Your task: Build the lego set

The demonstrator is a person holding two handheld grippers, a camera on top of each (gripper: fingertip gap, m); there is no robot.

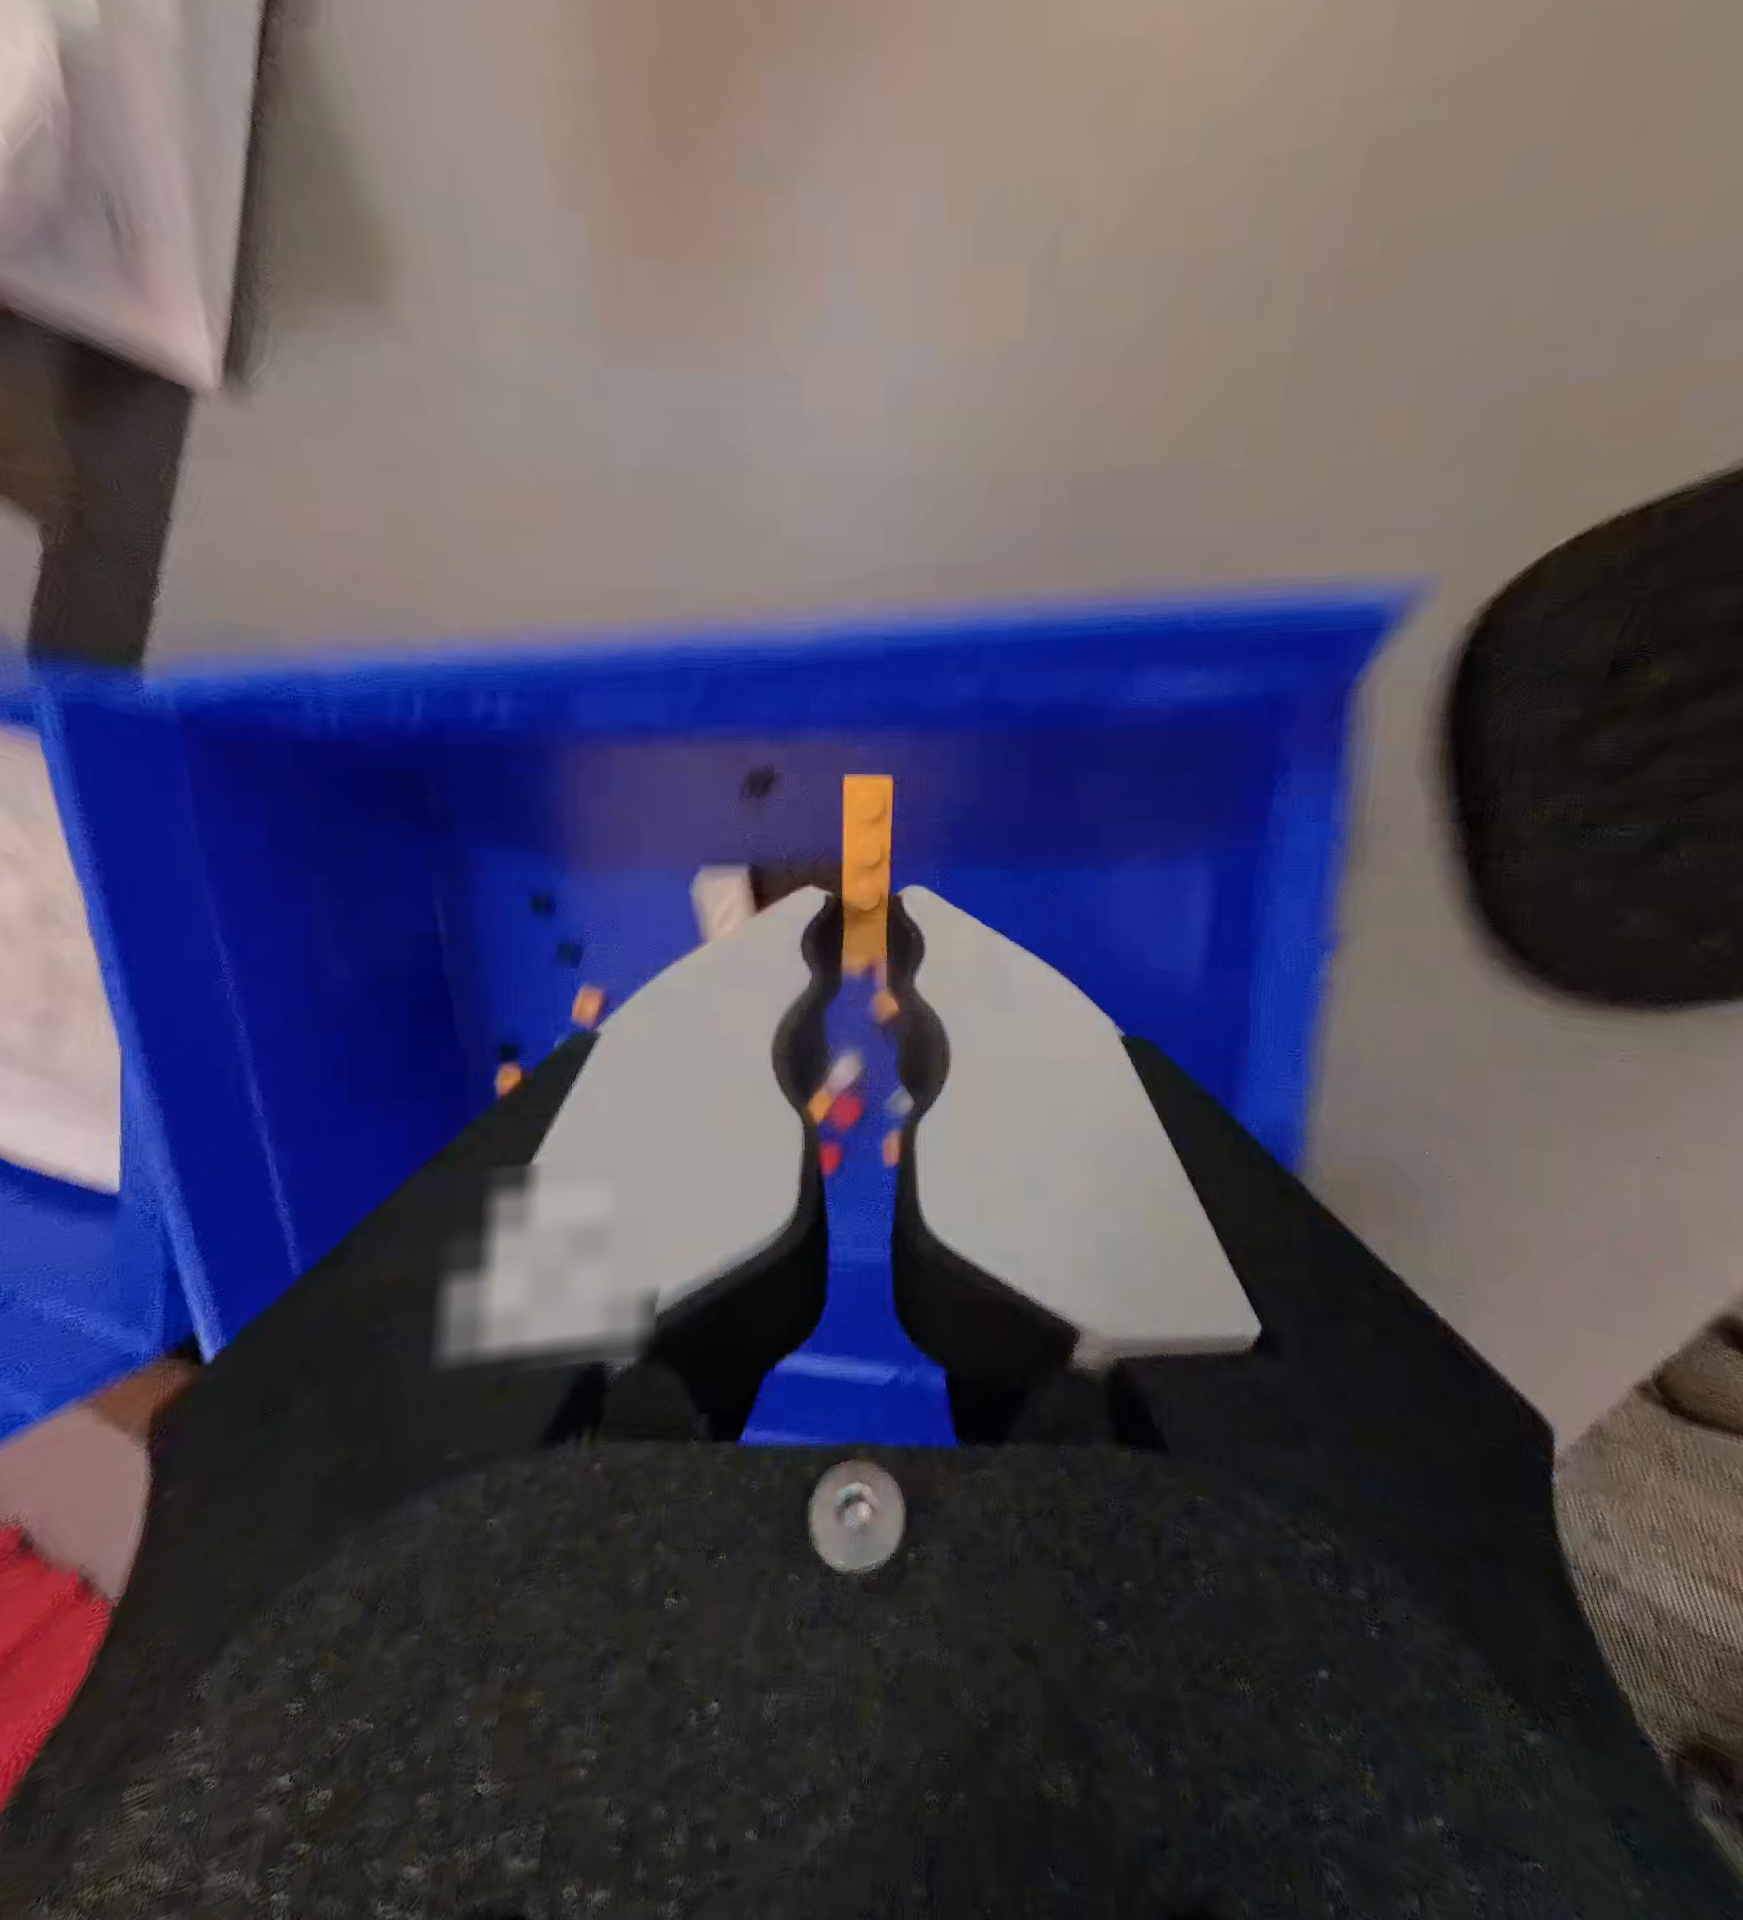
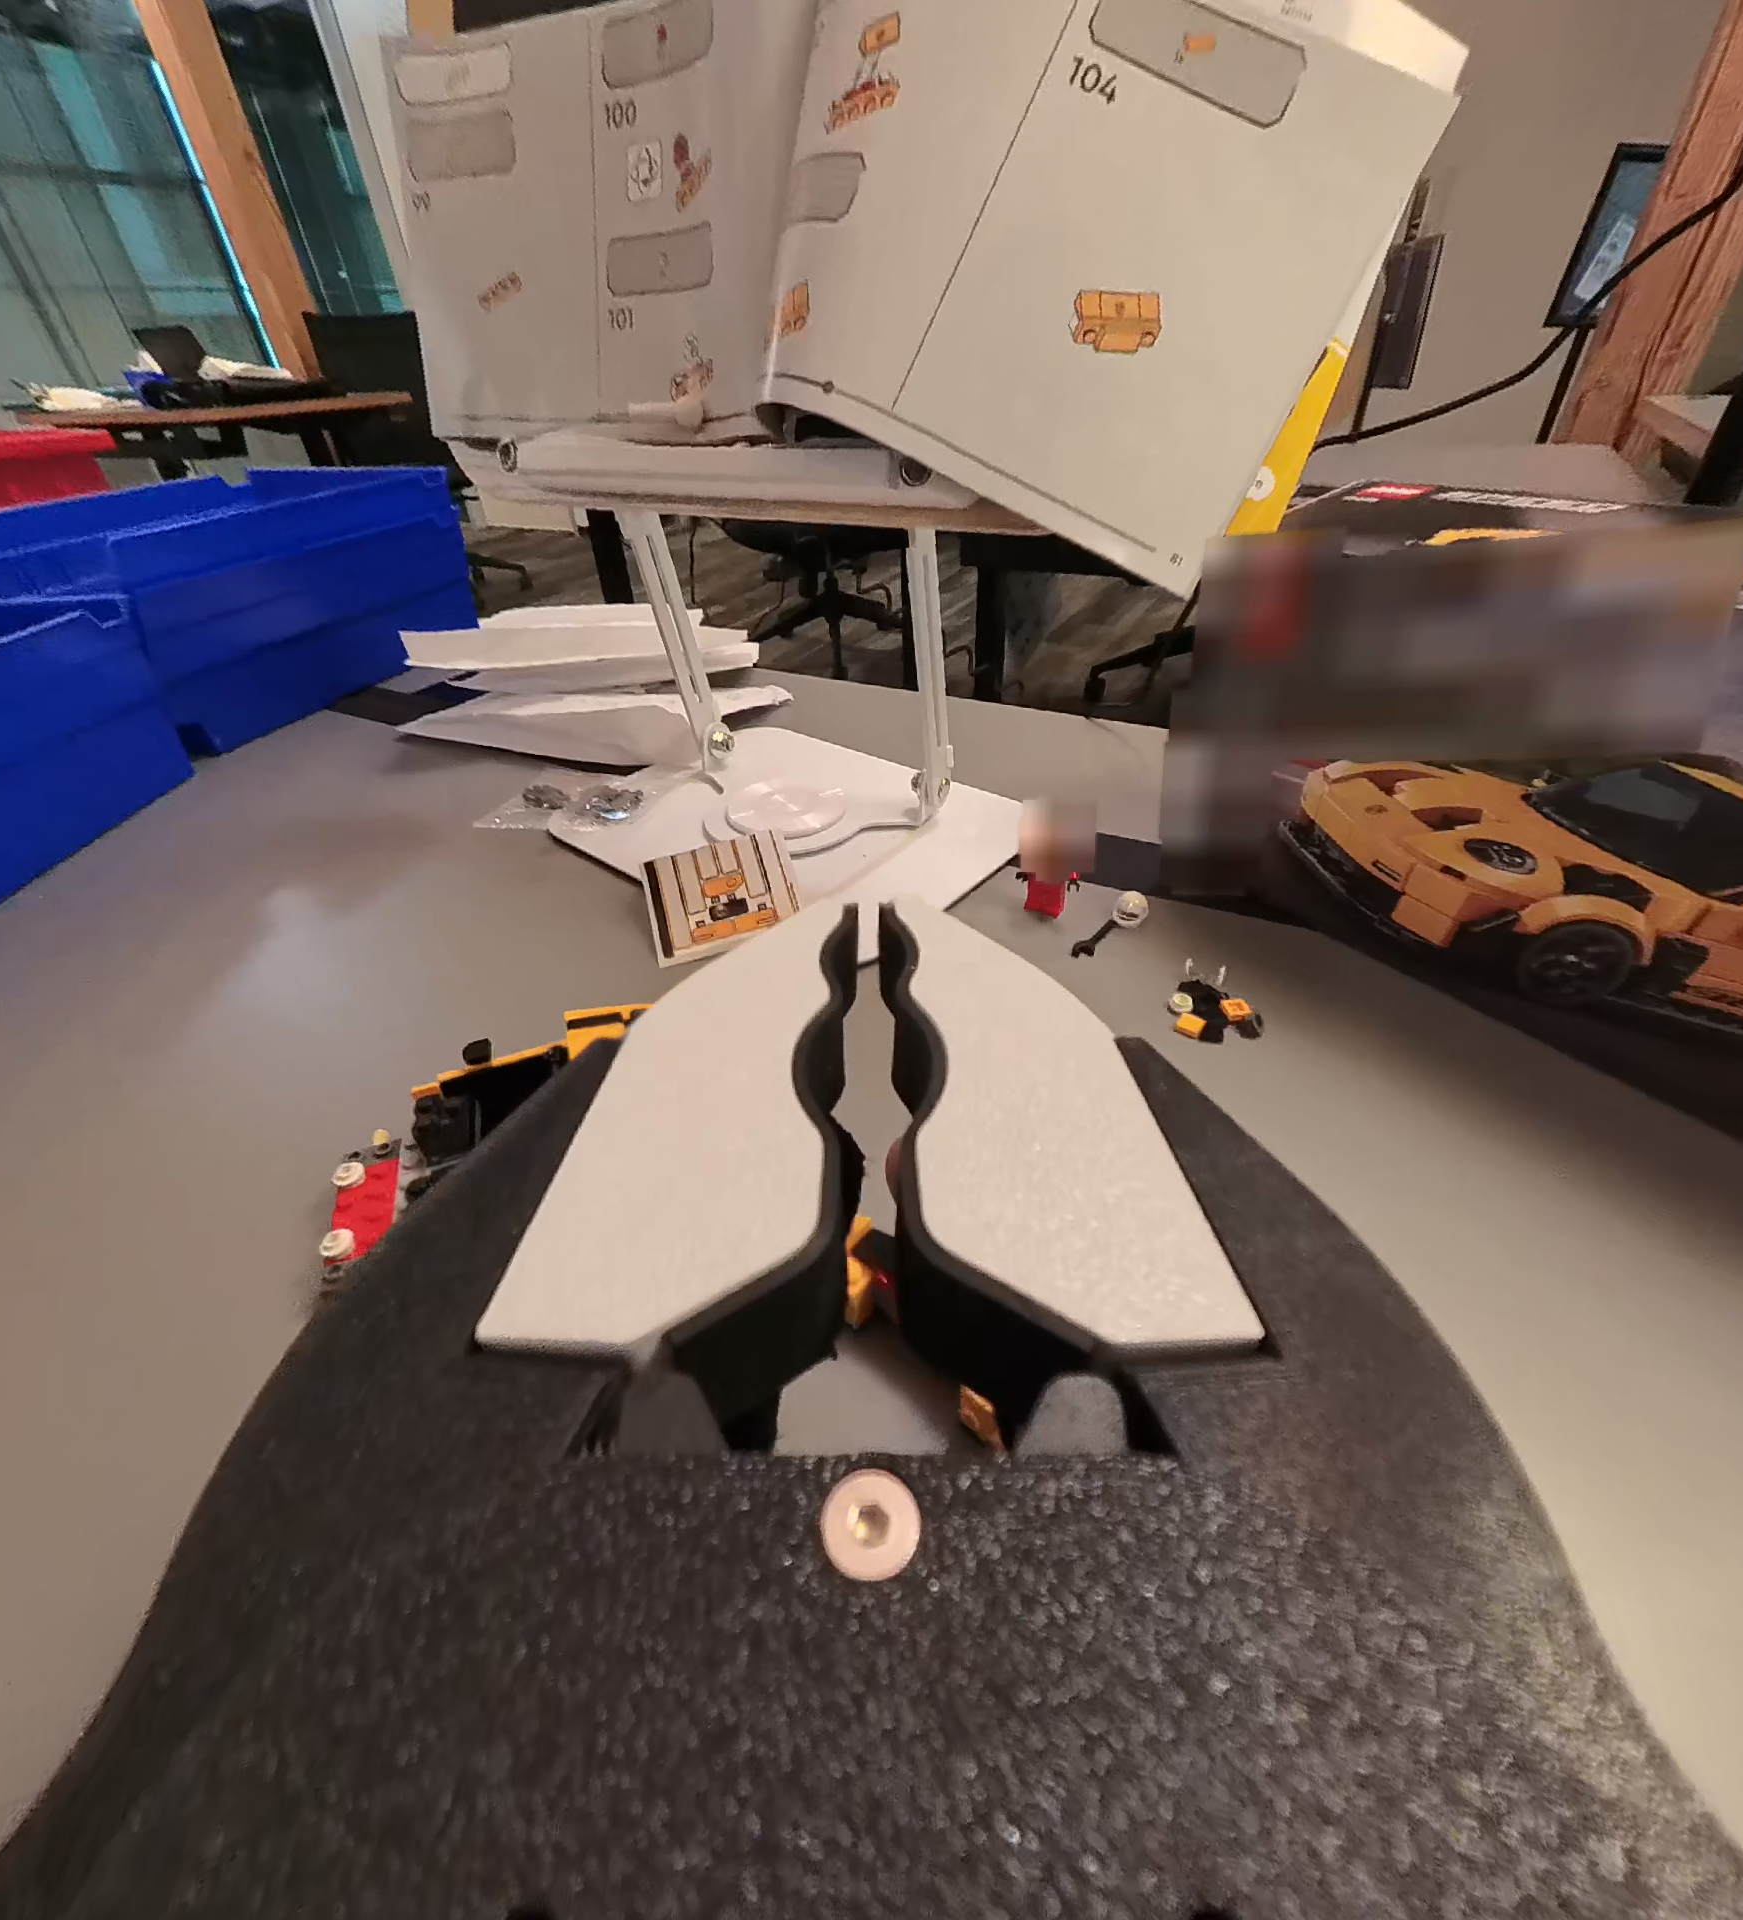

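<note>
Orange and narrow, a studded lego plate (image 1: 867, 857) stands upright out of the tips of the left tongs (image 1: 865, 914), which are closed on its lower end. It hangs over a deep blue plastic bin (image 1: 347, 935) whose floor holds scattered small orange, red and pale lego pieces (image 1: 841, 1096) (this view is smeared by motion, so their shapes are unclear). A rounded black foam-covered body (image 1: 1656, 790) sits at the right edge, beyond the bin wall, and a grey tabletop (image 1: 846, 364) stretches behind.

In the right wrist view, the right tongs (image 2: 868, 920) show only a narrow slit between the tips, with nothing seen held there. Under and partly hidden by them lies a half-built orange, black and red lego car chassis (image 2: 451, 1122), resting on the tabletop (image 2: 171, 987). Just ahead of the tips lies a small sticker sheet (image 2: 716, 899). Behind it a white folding stand (image 2: 805, 790) carries an open instruction booklet (image 2: 950, 208). To the right are a small red lego minifigure (image 2: 1046, 891), a tiny black wrench with a pale helmet piece (image 2: 1111, 923), a little heap of black and orange pieces (image 2: 1215, 1010), and the set's box showing an orange car (image 2: 1573, 894). Stacked blue bins (image 2: 171, 603) and white paper bags (image 2: 576, 675) stand to the left.
</note>
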